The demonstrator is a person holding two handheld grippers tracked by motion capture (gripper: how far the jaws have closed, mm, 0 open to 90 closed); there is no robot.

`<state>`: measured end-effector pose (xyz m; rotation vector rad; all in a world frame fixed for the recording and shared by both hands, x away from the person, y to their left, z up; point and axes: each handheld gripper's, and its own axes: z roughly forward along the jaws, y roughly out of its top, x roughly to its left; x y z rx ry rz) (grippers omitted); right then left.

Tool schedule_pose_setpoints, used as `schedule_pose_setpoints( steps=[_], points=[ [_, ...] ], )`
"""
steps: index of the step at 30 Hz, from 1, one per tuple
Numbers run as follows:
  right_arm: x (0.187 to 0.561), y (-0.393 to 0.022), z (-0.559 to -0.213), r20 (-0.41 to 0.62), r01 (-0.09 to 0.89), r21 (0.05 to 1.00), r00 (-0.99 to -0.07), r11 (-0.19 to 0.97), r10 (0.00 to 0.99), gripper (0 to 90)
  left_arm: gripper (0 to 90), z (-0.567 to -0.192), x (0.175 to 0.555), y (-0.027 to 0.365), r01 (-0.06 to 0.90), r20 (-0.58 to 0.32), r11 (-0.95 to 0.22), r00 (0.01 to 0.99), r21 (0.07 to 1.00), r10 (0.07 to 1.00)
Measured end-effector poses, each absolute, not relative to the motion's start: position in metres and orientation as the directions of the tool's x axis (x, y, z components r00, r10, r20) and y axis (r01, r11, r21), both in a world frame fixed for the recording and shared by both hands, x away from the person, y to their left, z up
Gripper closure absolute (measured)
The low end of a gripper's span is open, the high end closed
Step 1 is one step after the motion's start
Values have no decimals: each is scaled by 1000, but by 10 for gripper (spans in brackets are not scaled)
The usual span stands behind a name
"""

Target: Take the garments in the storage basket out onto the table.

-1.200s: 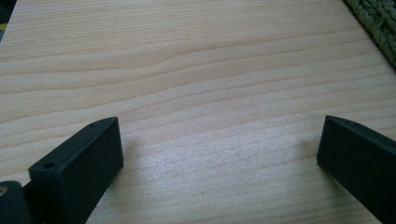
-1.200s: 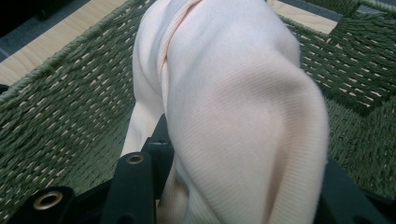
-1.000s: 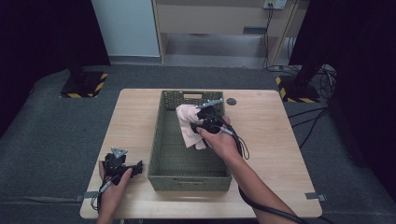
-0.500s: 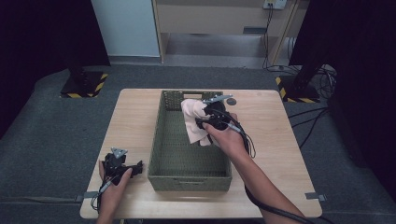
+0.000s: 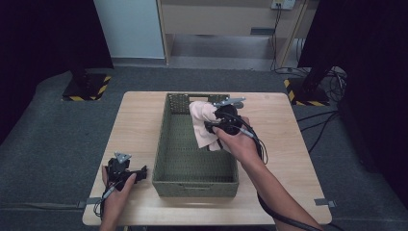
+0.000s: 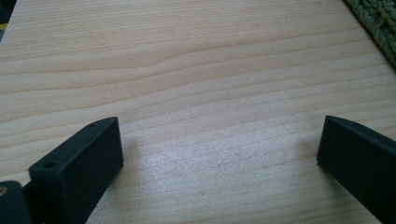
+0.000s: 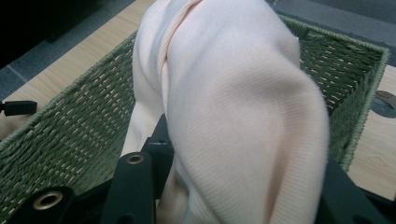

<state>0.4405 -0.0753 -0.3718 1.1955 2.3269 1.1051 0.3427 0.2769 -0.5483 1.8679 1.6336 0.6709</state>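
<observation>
— What has the right gripper (image 5: 211,126) got?

— A pale pink cloth (image 5: 204,124), clamped between its jaws and bunched over them; the rest hangs below the gripper, inside the green woven basket (image 5: 194,182) and near its far end.

— And the left gripper (image 5: 126,169)?

— Low over the wooden table (image 5: 139,120), jaws spread wide with bare wood between them — the basket's near corner lies just off to one side of it.

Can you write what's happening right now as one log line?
right gripper: shut on pink cloth, above green basket | left gripper: open, empty, on table
</observation>
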Motion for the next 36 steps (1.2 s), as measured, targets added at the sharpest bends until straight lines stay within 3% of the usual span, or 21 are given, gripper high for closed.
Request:
schedule_pose_setpoints(
  steps=[36],
  points=[
    [439,-129,-364,85,575,758,-556,309,827,563,0,-548,343,277,709,6,-97,131,698,991]
  ],
)
